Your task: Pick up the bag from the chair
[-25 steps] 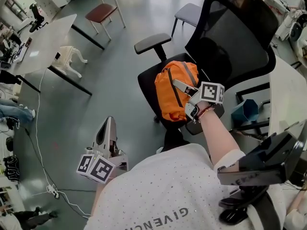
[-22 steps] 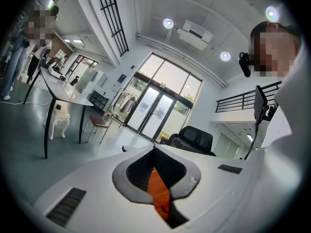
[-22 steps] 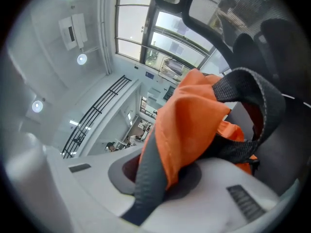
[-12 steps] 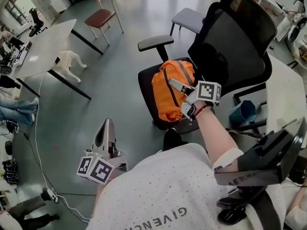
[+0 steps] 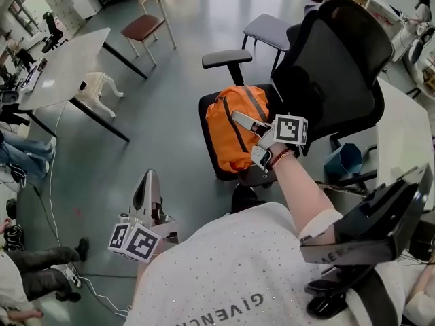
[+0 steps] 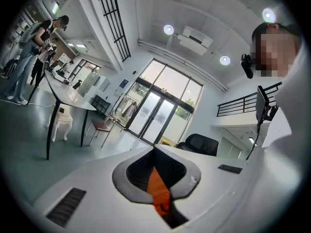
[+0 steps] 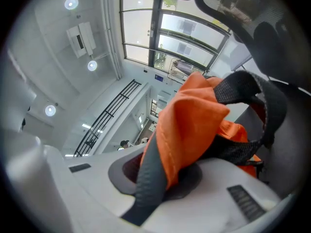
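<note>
Fingers (image 7: pixel 82 188) of R gripper (image 5: pixel 238 118) are clenched on the bag (image 5: pixel 230 133); L gripper (image 5: pixel 149 176) hangs near left above the floor (image 5: pixel 156 107), fingers closed on nothing. Black chair (image 5: pixel 333 53) stands far right w/ orange bag over its seat, the bag's grey strap (image 7: pixel 146 178) & fabric pinched in R gripper.

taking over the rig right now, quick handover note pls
Right gripper: shut on a fold and the grey strap of the orange bag.
Left gripper: jaws together, low at the person's side, away from the bag.
The bag lies over the seat of the black office chair; I can't tell whether it has cleared the seat.
Done: grasp made.
To do: lift the bag clear of the chair.
</note>
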A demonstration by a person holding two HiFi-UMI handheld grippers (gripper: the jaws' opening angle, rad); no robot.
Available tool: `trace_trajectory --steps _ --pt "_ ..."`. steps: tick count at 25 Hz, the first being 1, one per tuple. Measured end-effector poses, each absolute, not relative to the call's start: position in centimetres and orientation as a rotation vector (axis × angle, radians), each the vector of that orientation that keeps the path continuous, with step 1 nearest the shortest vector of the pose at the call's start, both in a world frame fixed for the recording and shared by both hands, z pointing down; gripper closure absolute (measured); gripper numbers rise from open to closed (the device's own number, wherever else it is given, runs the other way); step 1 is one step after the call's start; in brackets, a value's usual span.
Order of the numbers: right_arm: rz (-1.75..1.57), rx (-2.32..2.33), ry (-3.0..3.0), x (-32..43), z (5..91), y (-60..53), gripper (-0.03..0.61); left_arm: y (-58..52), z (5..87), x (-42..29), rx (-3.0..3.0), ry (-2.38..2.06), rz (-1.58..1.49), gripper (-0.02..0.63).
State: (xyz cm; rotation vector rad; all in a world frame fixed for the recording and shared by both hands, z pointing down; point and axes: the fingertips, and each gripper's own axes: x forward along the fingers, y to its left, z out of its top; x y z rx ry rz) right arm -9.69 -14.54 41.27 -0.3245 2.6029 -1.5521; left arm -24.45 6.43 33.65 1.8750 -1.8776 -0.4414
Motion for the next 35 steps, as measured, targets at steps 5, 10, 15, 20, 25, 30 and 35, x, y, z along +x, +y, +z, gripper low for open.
trace_trajectory --steps 5,10,15,20,25,30,35 --pt "-1.550 -0.253 2.556 -10.4 40.1 -13.6 0.543 6.9 33.4 -24.7 1.878 -1.882 -0.450 0.615" --pt "-1.554 -0.206 2.553 -10.9 39.5 -12.7 0.542 7.1 33.2 -24.8 1.887 -1.875 -0.449 0.614" --pt "-1.553 -0.193 2.560 -10.8 39.6 -12.5 0.541 7.1 33.3 -24.6 1.892 -1.875 -0.447 0.615" --pt "-1.551 -0.230 2.558 -10.8 39.7 -12.6 0.543 7.0 33.1 -24.9 1.899 -1.870 -0.448 0.615" --pt "-1.543 -0.242 2.568 -10.7 39.9 -12.8 0.543 6.7 33.3 -24.9 1.903 -1.856 -0.444 0.615" --pt "-1.537 -0.231 2.594 -10.9 39.9 -12.6 0.543 6.4 33.2 -24.9 1.904 -1.854 -0.445 0.615" --pt "-1.535 -0.244 2.622 -10.9 40.3 -12.7 0.543 6.3 33.3 -25.0 1.900 -1.853 -0.447 0.614"
